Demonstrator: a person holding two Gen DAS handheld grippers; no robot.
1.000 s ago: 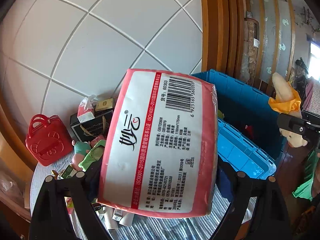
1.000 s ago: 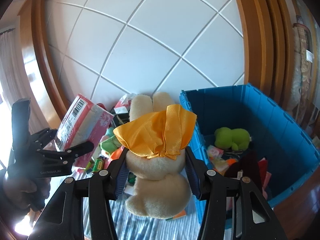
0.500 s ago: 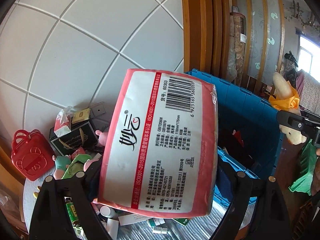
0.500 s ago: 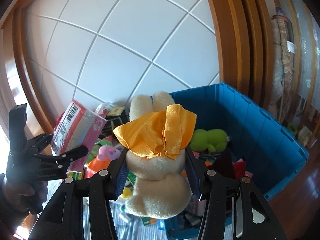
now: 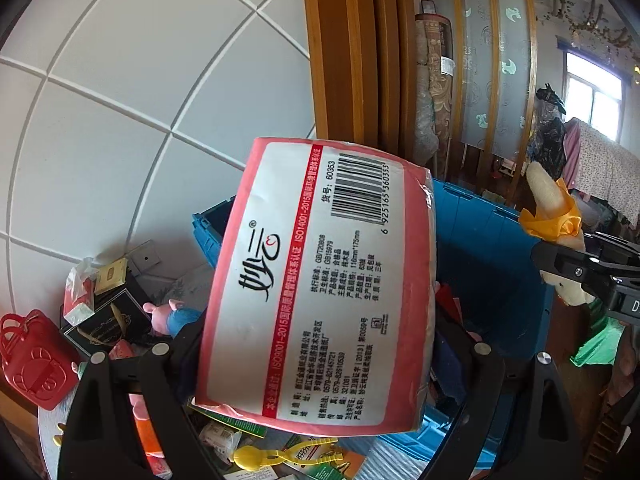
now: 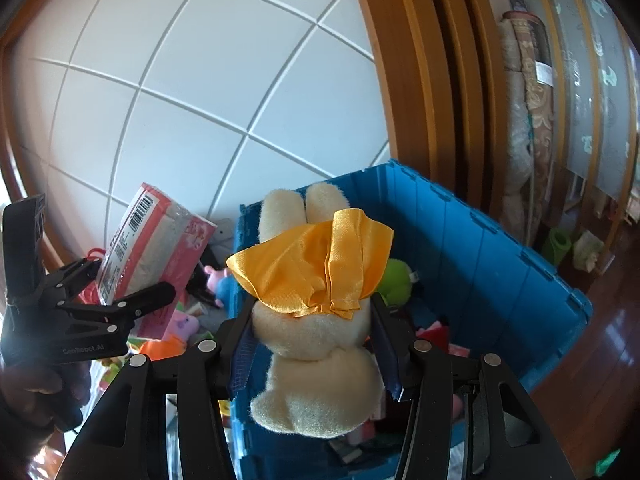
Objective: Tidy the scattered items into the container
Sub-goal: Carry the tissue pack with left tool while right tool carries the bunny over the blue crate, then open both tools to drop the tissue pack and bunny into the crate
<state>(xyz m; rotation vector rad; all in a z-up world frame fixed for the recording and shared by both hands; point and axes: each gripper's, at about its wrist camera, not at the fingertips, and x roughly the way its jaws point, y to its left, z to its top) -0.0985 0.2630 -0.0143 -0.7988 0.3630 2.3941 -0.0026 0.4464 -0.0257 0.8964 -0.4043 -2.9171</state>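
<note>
The left tongs (image 5: 320, 344) clasp a pink-and-white plastic-wrapped tissue pack (image 5: 316, 280), held above the open blue plastic crate (image 6: 480, 240). The right tongs (image 6: 316, 344) squeeze a cream plush rabbit (image 6: 316, 352) with an orange satin bow over that crate's near rim.

The tissue pack (image 5: 316, 288) carries a white label reading "ISO9001-2015" and "ISO14001-2015" along its red stripe, "60353" beside the barcode, digits "6 925165 360353" under it, plus "GB/T20808", "116mm*175mm" and phone "0579-82145721". The left gripper (image 6: 132, 300) body bears "GenRobot.AI". Remaining small print is illegible.
</note>
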